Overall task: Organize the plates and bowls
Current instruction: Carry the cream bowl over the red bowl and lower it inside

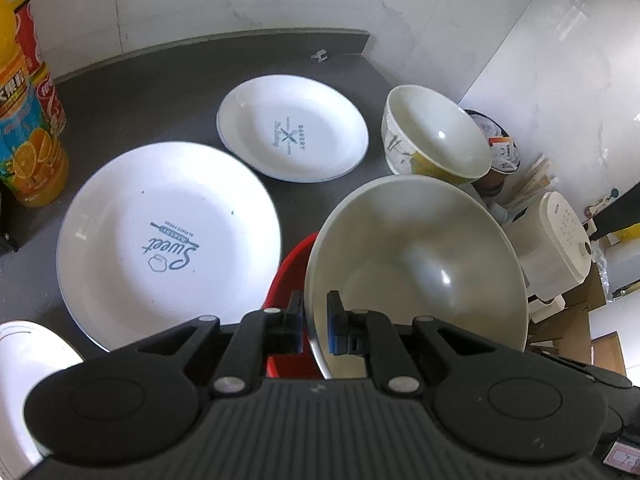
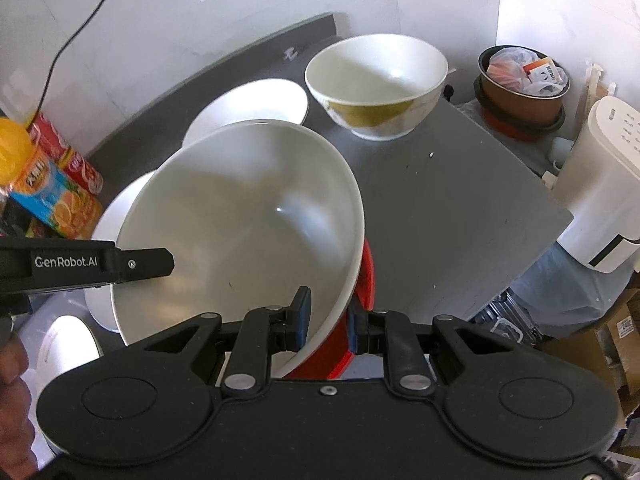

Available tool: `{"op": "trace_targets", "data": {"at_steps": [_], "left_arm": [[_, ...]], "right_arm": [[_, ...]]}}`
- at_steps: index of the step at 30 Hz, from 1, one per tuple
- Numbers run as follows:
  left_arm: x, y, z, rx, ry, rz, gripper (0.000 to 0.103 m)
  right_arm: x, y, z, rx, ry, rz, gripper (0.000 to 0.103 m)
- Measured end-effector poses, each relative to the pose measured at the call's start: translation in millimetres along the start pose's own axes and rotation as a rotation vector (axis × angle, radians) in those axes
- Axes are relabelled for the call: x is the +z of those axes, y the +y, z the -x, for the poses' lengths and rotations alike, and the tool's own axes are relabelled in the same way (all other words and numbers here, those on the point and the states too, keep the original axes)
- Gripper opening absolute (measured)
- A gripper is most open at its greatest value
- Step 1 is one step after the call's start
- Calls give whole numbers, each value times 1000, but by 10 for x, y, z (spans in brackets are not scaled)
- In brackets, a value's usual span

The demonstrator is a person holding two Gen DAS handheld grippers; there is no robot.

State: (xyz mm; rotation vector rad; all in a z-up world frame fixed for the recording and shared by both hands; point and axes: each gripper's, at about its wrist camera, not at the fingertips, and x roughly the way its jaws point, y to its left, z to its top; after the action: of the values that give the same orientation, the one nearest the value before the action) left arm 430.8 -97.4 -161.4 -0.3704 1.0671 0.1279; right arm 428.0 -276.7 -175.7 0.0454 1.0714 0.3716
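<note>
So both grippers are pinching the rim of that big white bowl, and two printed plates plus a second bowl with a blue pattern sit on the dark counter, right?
Nearly. The second bowl has a yellow-olive pattern, not blue, as the right wrist view shows. Otherwise yes: the left gripper and right gripper both pinch the big white bowl, and two printed plates lie on the dark counter.

The left gripper (image 1: 314,326) is matte black plastic with a ribbed body, two round caps, silver pivot screws and blue pads on its fingers (image 1: 335,330). The right gripper (image 2: 326,320) is built alike, with blue-padded fingers (image 2: 302,314). Seen from the right wrist, the left one's black side bears white "GenRobot.AI" lettering and one small screw.
</note>
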Motion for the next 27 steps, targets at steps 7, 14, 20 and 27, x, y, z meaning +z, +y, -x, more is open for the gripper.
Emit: {"op": "trace_targets", "data": {"at_steps": [7,14,20,27], "left_arm": [[-27,62,-93,25,21,-2,6],[-45,62,-115,30,13,-14,6],[-18,48,-126,36,30,-30,6],[21,-7,-121,54,53,-57,8]], "right_arm": [[-17,86,-93,-25,25,34,22],[-7,159,-124,-41,34,62,28],[3,115,-81,-14,50,24,29],[-20,68,-47,20,53,-21,32]]}}
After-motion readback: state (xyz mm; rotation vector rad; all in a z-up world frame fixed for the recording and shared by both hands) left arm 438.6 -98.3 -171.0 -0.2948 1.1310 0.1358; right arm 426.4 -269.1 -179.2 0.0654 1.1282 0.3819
